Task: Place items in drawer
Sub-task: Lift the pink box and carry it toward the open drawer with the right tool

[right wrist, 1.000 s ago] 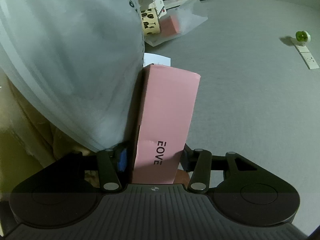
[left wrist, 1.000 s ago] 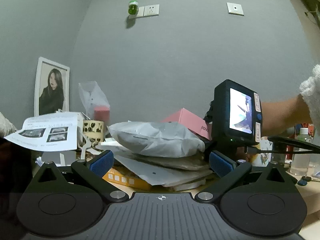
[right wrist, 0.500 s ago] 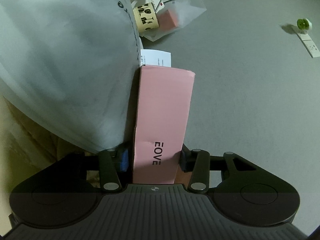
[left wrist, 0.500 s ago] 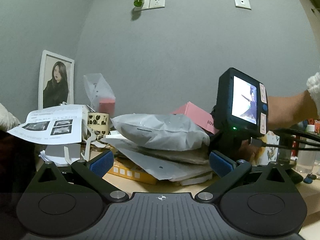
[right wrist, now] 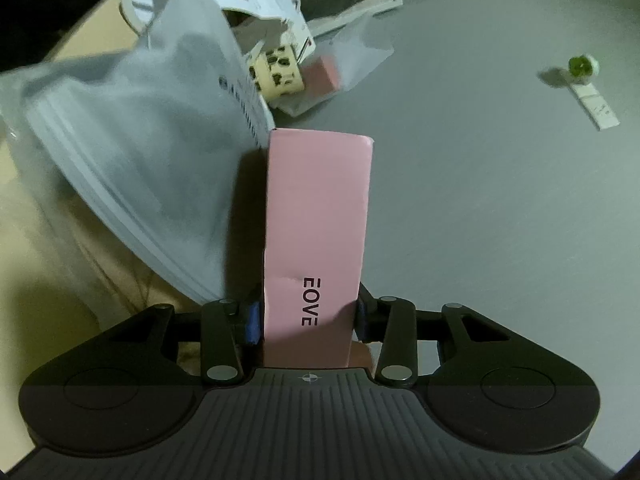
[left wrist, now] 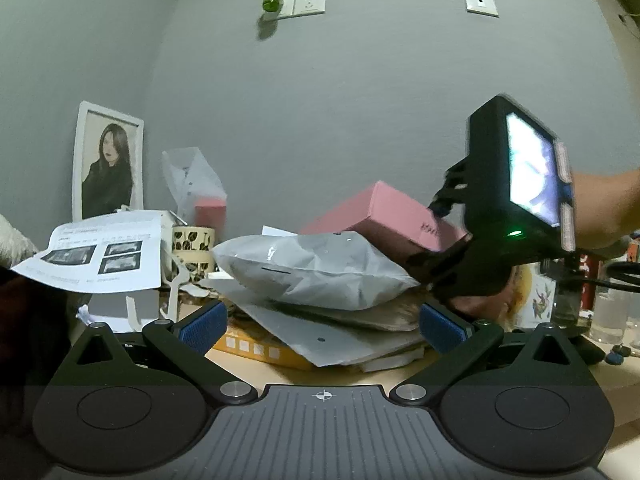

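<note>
The right gripper [right wrist: 308,320] is clamped on the near end of the long pink cardboard box [right wrist: 318,216] printed "EOVE", and over the last second the box has risen clear of the puffy grey plastic mailer bag [left wrist: 316,268] it lay against, so it now hangs free above the cluttered pile. The pick looks done; carrying it to the drawer, which is not in view, comes next. The left gripper [left wrist: 322,324] waits, fingers spread, holding nothing.

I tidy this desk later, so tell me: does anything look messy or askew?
Yes. Grey mailer bags lie heaped crookedly on the desk, and a printed sheet juts off the left clutter. The right tool grips the pink box.
</note>
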A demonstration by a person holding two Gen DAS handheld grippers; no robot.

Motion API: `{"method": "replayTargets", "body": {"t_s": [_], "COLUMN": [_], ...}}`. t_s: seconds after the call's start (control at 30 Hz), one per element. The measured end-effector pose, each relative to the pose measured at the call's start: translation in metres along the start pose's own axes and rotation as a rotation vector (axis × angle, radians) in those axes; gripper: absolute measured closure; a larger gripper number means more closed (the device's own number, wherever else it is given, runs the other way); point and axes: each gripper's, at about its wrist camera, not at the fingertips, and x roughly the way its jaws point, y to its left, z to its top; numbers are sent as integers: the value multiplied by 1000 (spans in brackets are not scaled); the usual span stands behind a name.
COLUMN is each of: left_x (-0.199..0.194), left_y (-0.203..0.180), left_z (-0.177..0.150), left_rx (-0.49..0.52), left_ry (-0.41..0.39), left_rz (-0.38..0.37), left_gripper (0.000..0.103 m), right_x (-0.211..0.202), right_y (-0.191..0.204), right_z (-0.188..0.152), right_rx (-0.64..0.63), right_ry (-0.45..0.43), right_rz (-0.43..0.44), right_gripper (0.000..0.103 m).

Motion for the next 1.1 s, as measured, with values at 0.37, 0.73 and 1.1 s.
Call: {"method": "replayTargets", "body": {"t_s": [0.37,0.73,1.1], "left_x": [-2,-6,-4], "left_y": [9,26,25], "left_z": [4,9,1], "left_rx": [1,-43,-31], "left_ry": [-15,-27,2], "left_rz": [33,97,147], "left_gripper": [0,0,0], "right_x": [-30,-110,-220], "right_y": [-17,-15,46], "right_z": [38,50,24], "right_rx": [42,78,98], "right_ry": [-66,-57,18], "right_rz": [-72,-55,47], "right_gripper": [62,62,62]}}
